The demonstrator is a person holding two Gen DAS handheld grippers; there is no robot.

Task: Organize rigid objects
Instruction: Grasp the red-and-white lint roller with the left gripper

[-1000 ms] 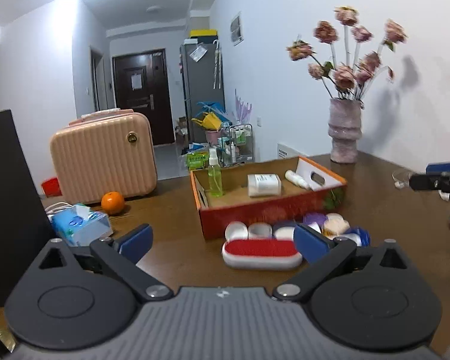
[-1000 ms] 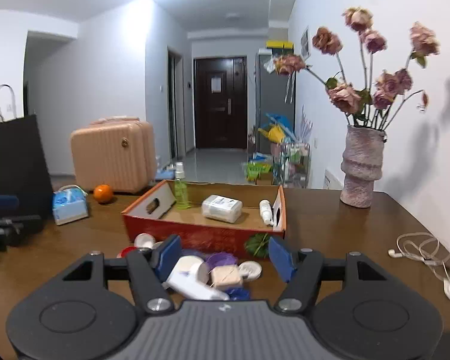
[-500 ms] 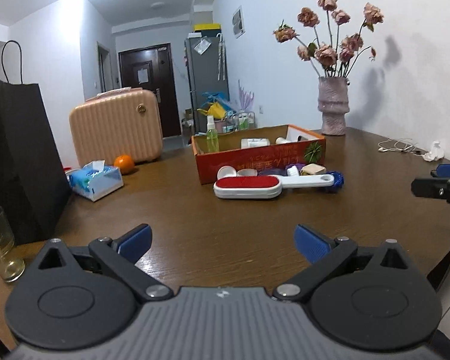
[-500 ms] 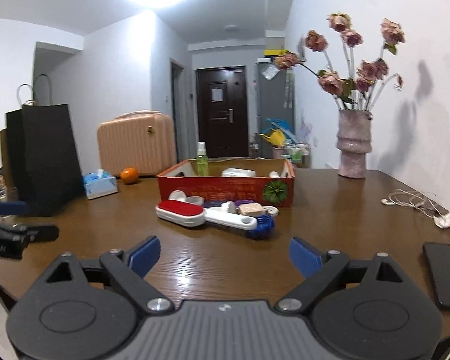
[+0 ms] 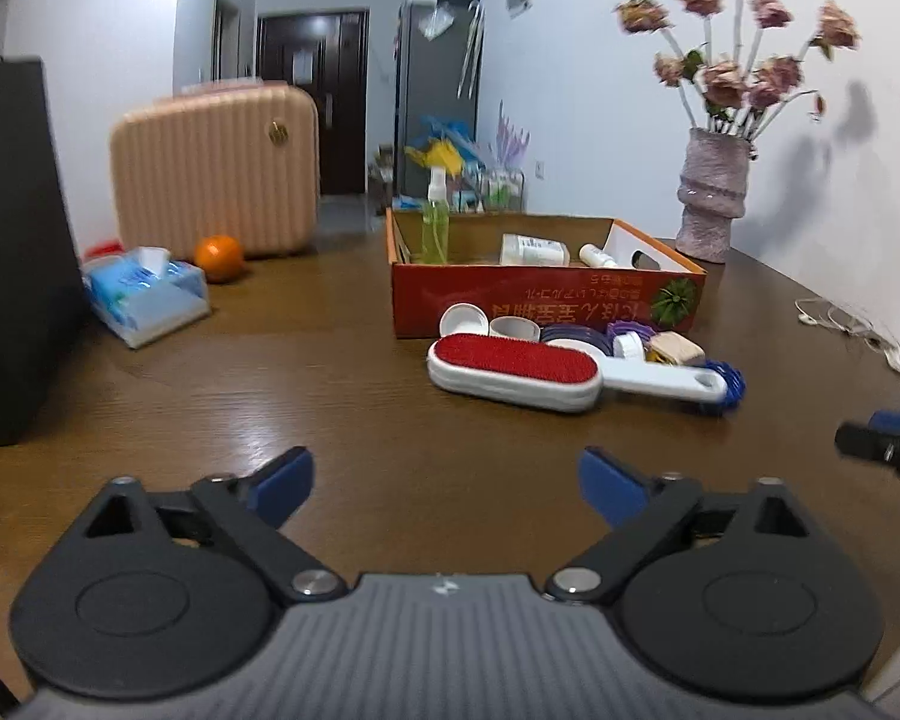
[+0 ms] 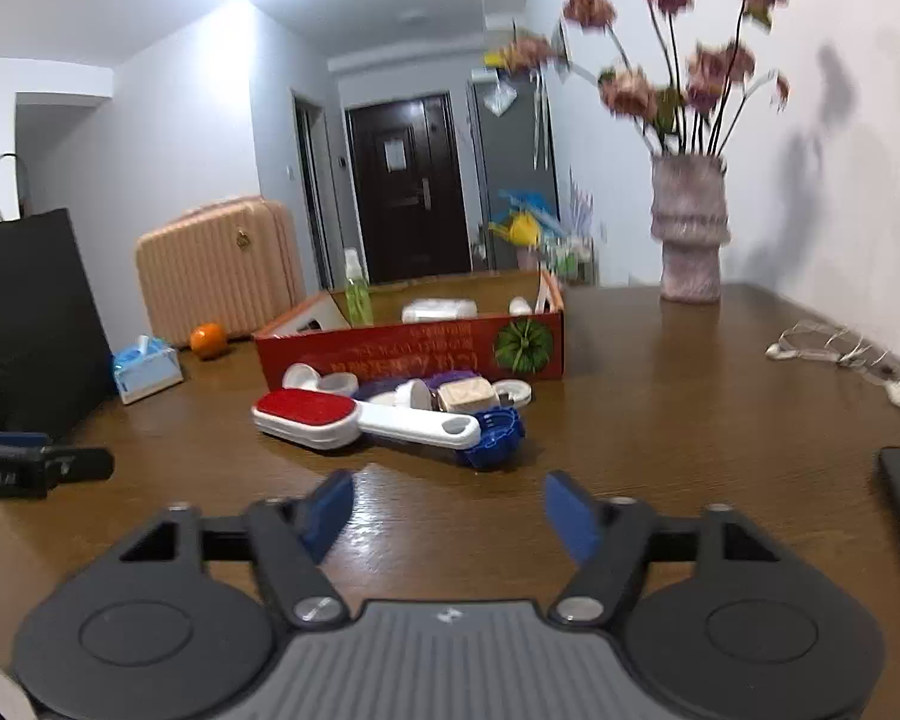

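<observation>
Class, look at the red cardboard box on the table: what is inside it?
Inside the red box: an upright green spray bottle, a white container lying down, a small white tube. The box floor near the front wall is hidden.

The left gripper is pointing forward and slightly downward, its blue-padded jaws closing with nothing between them. The right gripper is angling the same way off to its right, its jaws narrower, also closing on nothing. Each gripper's dark fingertips are showing at the edge of the other's view.
</observation>
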